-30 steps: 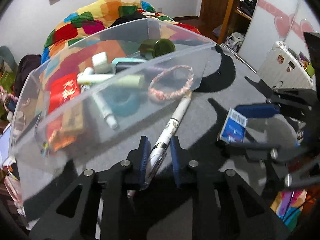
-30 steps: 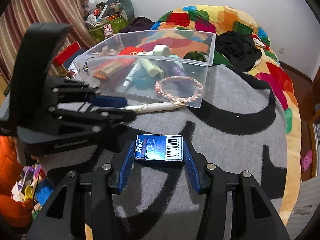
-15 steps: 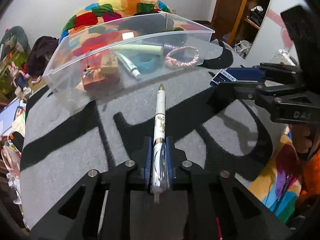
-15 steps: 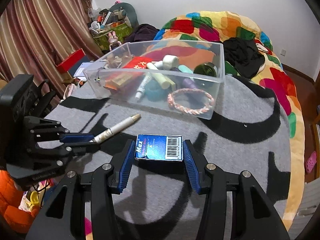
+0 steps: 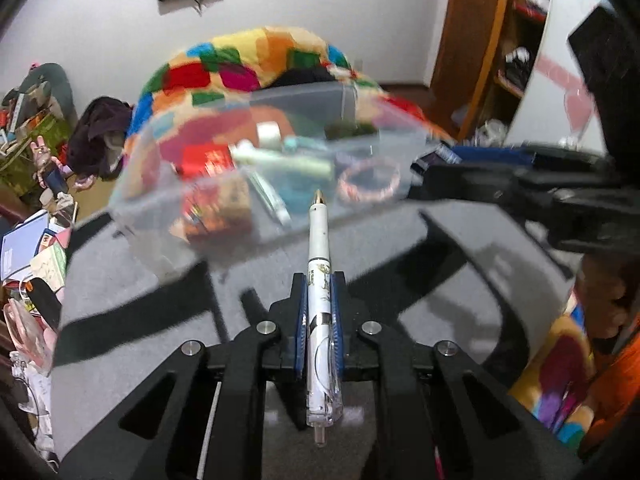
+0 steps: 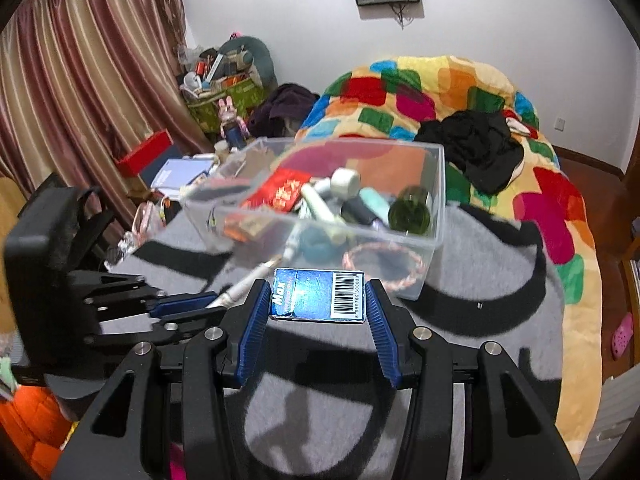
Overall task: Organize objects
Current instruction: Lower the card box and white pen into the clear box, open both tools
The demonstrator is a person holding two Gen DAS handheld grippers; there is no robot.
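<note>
My left gripper [image 5: 319,280] is shut on a white pen [image 5: 320,256], held above the grey cloth with its gold tip toward the clear plastic bin [image 5: 160,184]. My right gripper [image 6: 316,286] is shut on a blue box with a barcode [image 6: 318,295], held above the cloth just short of the bin [image 6: 438,200]. The left gripper with the pen [image 6: 256,278] shows at the left of the right wrist view [image 6: 188,304]. The right gripper shows at the right of the left wrist view [image 5: 430,162]. The bin holds a pink bracelet [image 6: 384,264], a green jar [image 6: 410,212], tubes and a red packet [image 6: 284,192].
The grey cloth with black stripes [image 6: 480,280] covers the surface. A patchwork quilt [image 6: 440,92] with black clothing [image 6: 476,144] lies behind the bin. Books and clutter [image 5: 36,248] sit at the left edge; curtains [image 6: 80,100] hang at the far left.
Both grippers have risen and pulled back from the bin with their objects. The left gripper closed on the pen, lifted it off the cloth, and now points it at the bin.
</note>
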